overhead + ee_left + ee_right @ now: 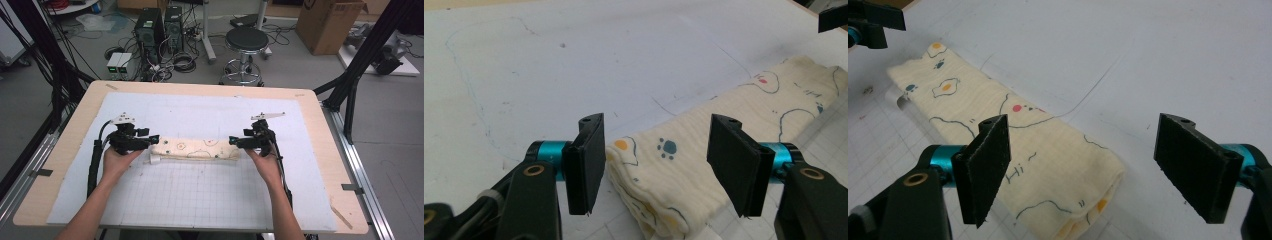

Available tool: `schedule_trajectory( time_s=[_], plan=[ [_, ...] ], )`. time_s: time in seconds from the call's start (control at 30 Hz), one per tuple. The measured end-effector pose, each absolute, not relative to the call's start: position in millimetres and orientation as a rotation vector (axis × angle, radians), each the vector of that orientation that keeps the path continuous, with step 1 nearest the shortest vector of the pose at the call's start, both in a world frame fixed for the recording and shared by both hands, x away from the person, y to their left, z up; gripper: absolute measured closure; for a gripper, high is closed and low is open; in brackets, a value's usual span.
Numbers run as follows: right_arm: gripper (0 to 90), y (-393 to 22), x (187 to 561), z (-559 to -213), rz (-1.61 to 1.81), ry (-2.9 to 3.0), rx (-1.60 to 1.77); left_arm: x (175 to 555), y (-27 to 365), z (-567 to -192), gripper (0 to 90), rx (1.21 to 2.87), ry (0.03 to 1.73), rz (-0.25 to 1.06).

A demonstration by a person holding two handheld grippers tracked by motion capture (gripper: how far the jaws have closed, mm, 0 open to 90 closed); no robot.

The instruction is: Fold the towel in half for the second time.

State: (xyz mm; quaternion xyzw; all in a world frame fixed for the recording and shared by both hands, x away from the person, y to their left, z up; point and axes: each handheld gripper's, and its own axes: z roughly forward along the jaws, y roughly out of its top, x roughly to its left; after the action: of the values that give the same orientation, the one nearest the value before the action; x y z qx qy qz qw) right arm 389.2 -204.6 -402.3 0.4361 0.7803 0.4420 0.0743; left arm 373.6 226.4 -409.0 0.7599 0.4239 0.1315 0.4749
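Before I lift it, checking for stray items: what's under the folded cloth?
The folded cloth lies on the white gridded mat. A white tag pokes out; anything beneath is covered.

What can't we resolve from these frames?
- Folded cloth, high view: print too small to read; both ends sit under the left gripper and right gripper.
- Left gripper view: the cloth's near end is cut off by the bottom edge; layer count unclear.
- Right gripper view: the underside of the cloth is hidden against the mat.
- High view: jaw gaps are too small to judge; the gripper views show both open.
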Motion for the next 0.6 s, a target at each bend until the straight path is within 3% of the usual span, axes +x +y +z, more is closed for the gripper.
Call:
schedule_trajectory(
  time_s=[0.6],
  plan=[
    [18.9, -205.0, 383.9, -397.1, 1.325, 2.329, 1.296, 368.1, 221.7, -406.9, 36.7, 1.875, 1.013, 0.332]
  ],
)
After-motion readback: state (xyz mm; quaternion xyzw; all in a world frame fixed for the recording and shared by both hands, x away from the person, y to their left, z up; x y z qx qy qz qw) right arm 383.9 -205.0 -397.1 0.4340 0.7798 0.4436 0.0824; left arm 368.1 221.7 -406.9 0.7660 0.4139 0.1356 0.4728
